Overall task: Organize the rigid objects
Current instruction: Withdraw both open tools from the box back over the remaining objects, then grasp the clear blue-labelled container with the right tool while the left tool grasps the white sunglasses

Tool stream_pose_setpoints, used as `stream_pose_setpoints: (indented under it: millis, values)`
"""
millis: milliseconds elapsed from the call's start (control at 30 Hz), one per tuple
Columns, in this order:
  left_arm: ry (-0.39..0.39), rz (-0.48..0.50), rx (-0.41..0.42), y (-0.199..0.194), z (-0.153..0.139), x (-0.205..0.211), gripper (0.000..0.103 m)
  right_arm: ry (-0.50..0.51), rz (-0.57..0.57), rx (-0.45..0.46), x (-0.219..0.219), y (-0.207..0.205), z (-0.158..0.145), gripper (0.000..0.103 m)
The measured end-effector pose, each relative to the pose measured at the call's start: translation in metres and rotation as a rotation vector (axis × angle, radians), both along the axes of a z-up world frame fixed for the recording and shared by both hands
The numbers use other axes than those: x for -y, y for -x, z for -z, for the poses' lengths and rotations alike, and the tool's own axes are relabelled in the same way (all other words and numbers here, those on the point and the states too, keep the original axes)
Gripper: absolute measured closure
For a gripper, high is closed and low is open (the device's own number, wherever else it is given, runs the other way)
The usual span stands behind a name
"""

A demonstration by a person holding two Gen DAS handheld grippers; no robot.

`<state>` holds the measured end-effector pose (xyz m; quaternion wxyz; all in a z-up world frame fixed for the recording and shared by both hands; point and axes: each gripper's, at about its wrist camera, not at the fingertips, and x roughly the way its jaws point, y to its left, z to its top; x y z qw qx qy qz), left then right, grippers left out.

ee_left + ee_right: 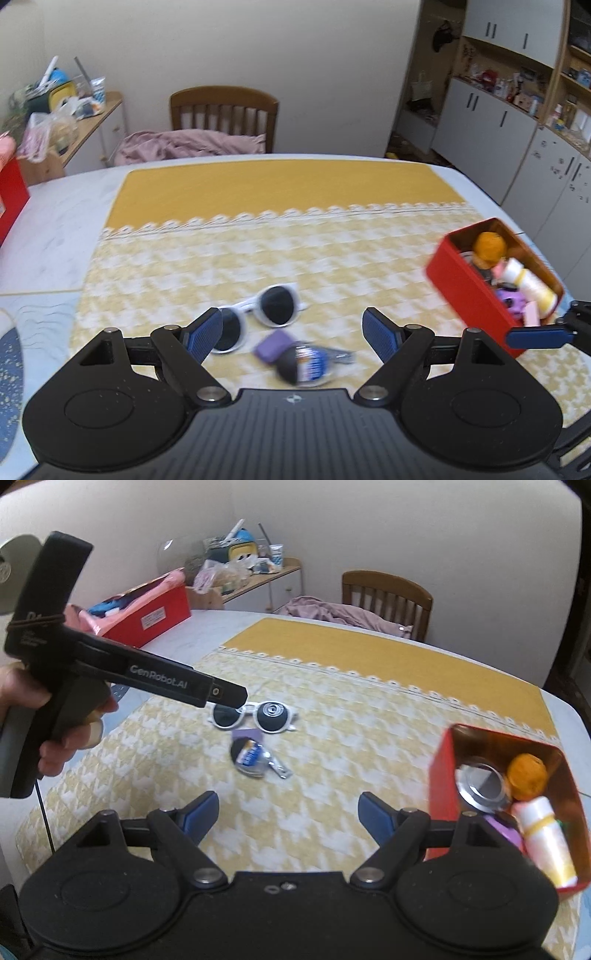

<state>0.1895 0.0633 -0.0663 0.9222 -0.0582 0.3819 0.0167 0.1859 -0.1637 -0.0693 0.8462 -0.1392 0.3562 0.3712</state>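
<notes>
White-framed sunglasses (264, 312) lie on the yellow cloth, just ahead of my open, empty left gripper (291, 334). Beside them lie a small purple block (273, 345), a round black and blue item (303, 365) and a metal nail clipper (341, 356). The same sunglasses (255, 716) and round item (249, 757) show far ahead of my open, empty right gripper (286, 812). A red box (509, 805) at the right holds a metal can, an orange ball, a white bottle and purple things; it also shows in the left wrist view (476, 291).
The left gripper's body and the hand holding it (74, 686) hang over the table's left side. A large red box (147, 605) stands at the far left. A wooden chair (225, 114) with pink cloth stands behind the table. A cluttered shelf and cabinets line the walls.
</notes>
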Motion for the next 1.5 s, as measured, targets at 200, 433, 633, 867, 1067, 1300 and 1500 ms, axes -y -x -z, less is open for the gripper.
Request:
stream_pose_setpoints:
  millis: [200,433,633,867,1067,1300,1500]
  values:
    - [-0.005,-0.036,-0.029,-0.003,0.017,-0.042,0.020,0.029,-0.022,0.021,-0.036,0.004,0.008,0.021]
    - [-0.017,-0.014,-0.066,-0.012,0.041,-0.060,0.020,0.116,-0.095,0.085,-0.077,0.007,0.025,0.021]
    - [-0.063,0.056,-0.082,-0.024,0.058,-0.055,0.020,0.189,-0.151,0.107,-0.104,0.001,0.046,0.023]
    - [-0.066,0.073,-0.099,-0.046,0.073,-0.057,0.020,0.252,-0.184,0.128,-0.125,-0.011,0.067,0.023]
    - [0.001,0.050,-0.107,-0.056,0.083,-0.068,0.020,0.270,-0.185,0.139,-0.131,-0.018,0.078,0.024]
    - [0.007,0.026,-0.094,-0.061,0.087,-0.066,0.021,0.258,-0.177,0.118,-0.137,-0.029,0.083,0.033]
    - [-0.012,0.015,-0.079,-0.059,0.089,-0.060,0.025,0.239,-0.165,0.098,-0.138,-0.033,0.084,0.046]
